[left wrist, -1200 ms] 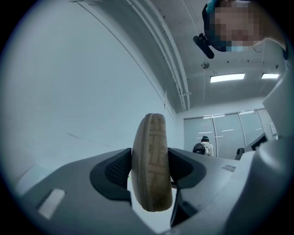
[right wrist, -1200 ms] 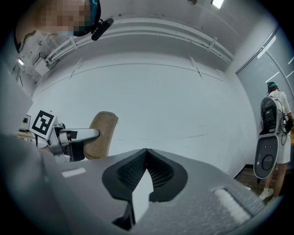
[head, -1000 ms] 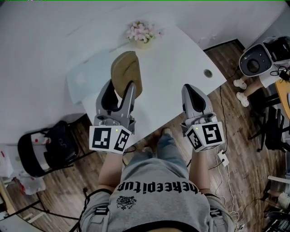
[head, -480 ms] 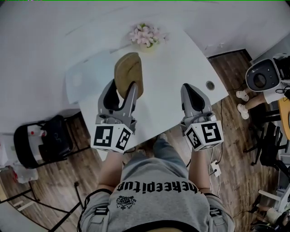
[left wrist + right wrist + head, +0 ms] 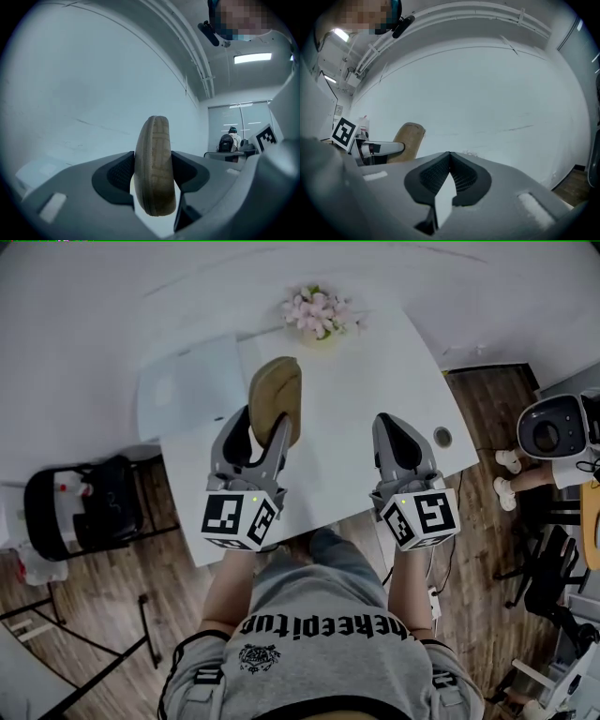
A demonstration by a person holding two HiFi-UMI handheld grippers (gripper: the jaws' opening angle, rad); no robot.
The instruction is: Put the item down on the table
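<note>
The left gripper [image 5: 265, 424] was clamped on the tan oval item [image 5: 275, 390], both pads pressing its flat sides so that it stood on edge between them (grooved face towards the camera in the left gripper view). The item was over the middle of the white table [image 5: 356, 381], nearer than the pink flowers [image 5: 319, 313] at the far edge; contact with the surface could not be determined. The right gripper [image 5: 394, 424], to its right, was pressed together and empty.
</note>
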